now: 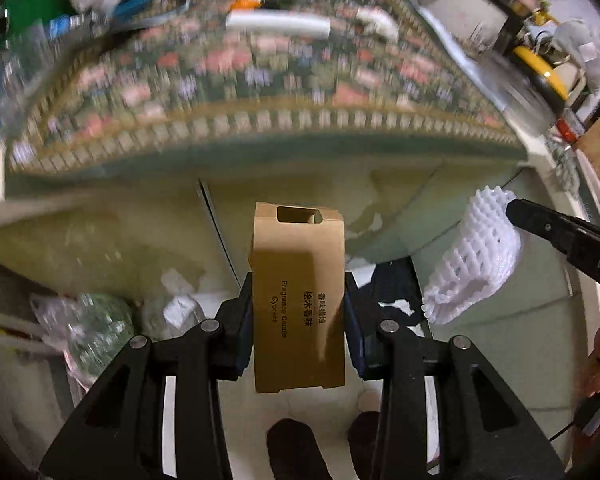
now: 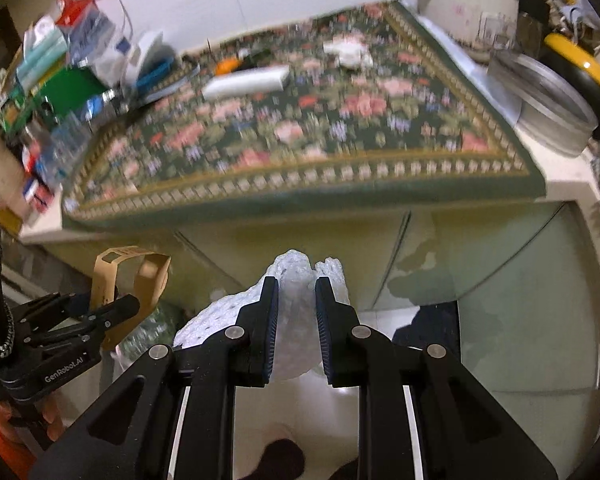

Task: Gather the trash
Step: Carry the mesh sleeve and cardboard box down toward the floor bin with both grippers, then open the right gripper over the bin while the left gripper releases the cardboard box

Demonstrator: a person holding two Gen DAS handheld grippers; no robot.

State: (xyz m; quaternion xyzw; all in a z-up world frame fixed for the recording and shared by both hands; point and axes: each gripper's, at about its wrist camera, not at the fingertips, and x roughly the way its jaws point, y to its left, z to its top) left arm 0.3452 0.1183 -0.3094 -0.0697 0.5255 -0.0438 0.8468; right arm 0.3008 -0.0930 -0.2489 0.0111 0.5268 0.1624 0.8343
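My left gripper point(image 1: 299, 312) is shut on a brown cardboard candle box point(image 1: 298, 280), held upright in the air below the table edge. The box also shows in the right wrist view point(image 2: 112, 276), at the left, held by the left gripper point(image 2: 112, 312). My right gripper point(image 2: 297, 312) is shut on a white foam fruit net point(image 2: 296, 320). In the left wrist view the foam net point(image 1: 476, 256) hangs at the right from the right gripper's finger point(image 1: 540, 224). A white tissue point(image 2: 348, 50) and a white flat box point(image 2: 246, 80) lie on the floral tablecloth point(image 2: 300, 136).
A trash bag with clear plastic waste point(image 1: 92, 328) sits low at the left. A pale cabinet front point(image 2: 380, 240) stands below the table. Clutter of boxes and bottles point(image 2: 60, 80) fills the table's left; a metal tin point(image 2: 556, 104) and yellow object point(image 2: 584, 64) sit right.
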